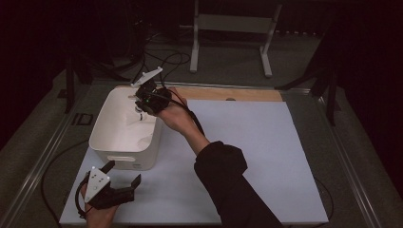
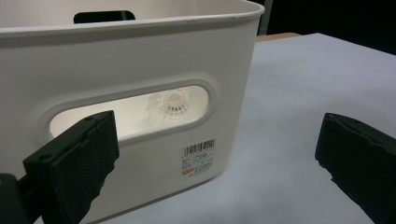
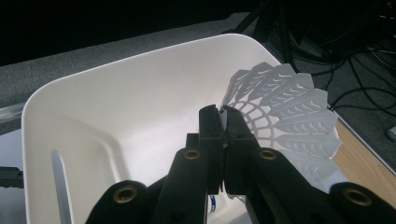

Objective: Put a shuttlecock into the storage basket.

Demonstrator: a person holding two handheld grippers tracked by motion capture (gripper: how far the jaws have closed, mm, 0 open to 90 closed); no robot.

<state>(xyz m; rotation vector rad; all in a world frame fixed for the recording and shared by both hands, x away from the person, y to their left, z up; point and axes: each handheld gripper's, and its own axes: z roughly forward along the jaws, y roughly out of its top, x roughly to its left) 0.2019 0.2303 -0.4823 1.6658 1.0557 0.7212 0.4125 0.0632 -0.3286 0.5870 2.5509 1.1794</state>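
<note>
So, going left to right: the left gripper [image 1: 124, 181] sits low at the near-left of the table, jaws spread wide and holding nothing, parked just in front of the white plastic bin [image 1: 124, 127]. Through the bin's handle slot in the left gripper view you can spot another shuttlecock [image 2: 172, 105] already lying inside.

Further right, the right gripper [image 1: 141, 108] hangs over the bin's open top, jaws pressed together on the skirt edge of a white plastic shuttlecock [image 3: 285, 116]. In the right gripper view the skirt fans out to the right of the jaws, above the bin's far rim, clear of the bin floor.

Handling-wise, I'd guess this thing weighs next to nothing, so grip force isn't about holding weight. The lattice skirt looks thin and springy, so squeezing hard would probably buckle or crease it, and a pinch on one edge lets it swing around. The cork end would be the firmer place to grab, though I can't see it from here. Being so light, it'll likely bounce or roll when released, so letting go low inside the bin seems safer.
</note>
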